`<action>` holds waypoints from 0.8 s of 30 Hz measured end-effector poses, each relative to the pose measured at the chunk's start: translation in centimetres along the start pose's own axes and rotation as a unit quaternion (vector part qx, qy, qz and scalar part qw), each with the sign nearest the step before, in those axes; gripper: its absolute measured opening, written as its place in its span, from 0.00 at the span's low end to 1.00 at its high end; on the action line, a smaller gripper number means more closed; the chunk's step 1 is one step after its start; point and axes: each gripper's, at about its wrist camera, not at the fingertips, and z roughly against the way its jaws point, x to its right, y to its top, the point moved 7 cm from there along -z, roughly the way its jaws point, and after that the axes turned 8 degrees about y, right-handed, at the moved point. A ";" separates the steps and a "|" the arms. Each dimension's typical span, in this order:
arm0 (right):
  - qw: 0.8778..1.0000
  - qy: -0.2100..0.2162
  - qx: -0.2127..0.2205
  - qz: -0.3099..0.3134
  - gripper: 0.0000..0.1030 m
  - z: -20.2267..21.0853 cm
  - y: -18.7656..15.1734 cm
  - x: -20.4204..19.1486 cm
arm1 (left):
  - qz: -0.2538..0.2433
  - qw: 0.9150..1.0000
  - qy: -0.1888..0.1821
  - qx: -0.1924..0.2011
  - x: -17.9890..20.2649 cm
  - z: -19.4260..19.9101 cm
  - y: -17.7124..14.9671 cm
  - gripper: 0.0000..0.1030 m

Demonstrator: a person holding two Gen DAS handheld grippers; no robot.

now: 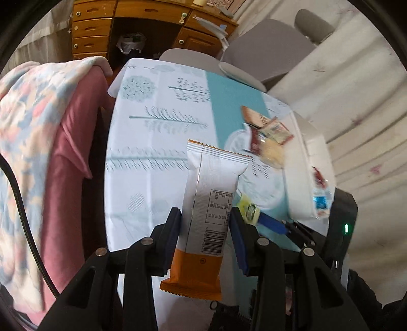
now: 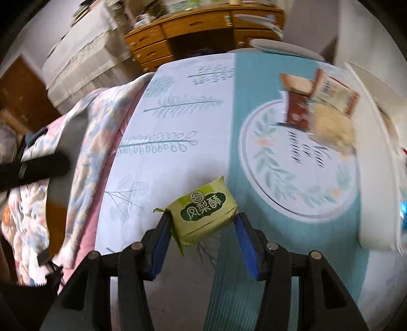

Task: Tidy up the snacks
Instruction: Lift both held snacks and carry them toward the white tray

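My left gripper [image 1: 204, 214] is shut on a long white and orange snack bar [image 1: 208, 203], held upright above the table. My right gripper [image 2: 202, 220] is shut on a small green pineapple-cake packet [image 2: 203, 211], also seen as a yellow-green packet in the left wrist view [image 1: 249, 208]. A pile of loose snacks lies at the far right of the table: a brown packet [image 2: 297, 81], a red packet [image 2: 297, 112], a pale crumbly snack [image 2: 333, 129]. A white bin [image 2: 379, 163] stands at the right edge, also in the left view [image 1: 302, 183], with wrapped snacks inside.
The table has a white and teal patterned cloth [image 2: 178, 157]. A pink and flowered blanket [image 1: 38, 142] hangs on the left. A grey chair [image 1: 264, 51] and a wooden desk [image 1: 142, 23] stand beyond the table. A white slatted wall [image 1: 356, 114] is on the right.
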 end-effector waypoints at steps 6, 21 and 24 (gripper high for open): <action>0.999 -0.008 0.037 -0.021 0.50 4.9 0.1 1.2 | -0.027 0.999 -0.044 0.011 4.4 3.0 -2.4 0.36; 0.990 -0.015 0.137 -0.026 0.50 16.1 -1.1 8.8 | -0.088 0.993 -0.055 0.058 17.8 3.5 -2.3 0.37; 0.990 -0.009 0.137 -0.028 0.50 17.2 -1.3 11.0 | -0.092 0.993 -0.050 0.057 20.1 2.9 -2.4 0.37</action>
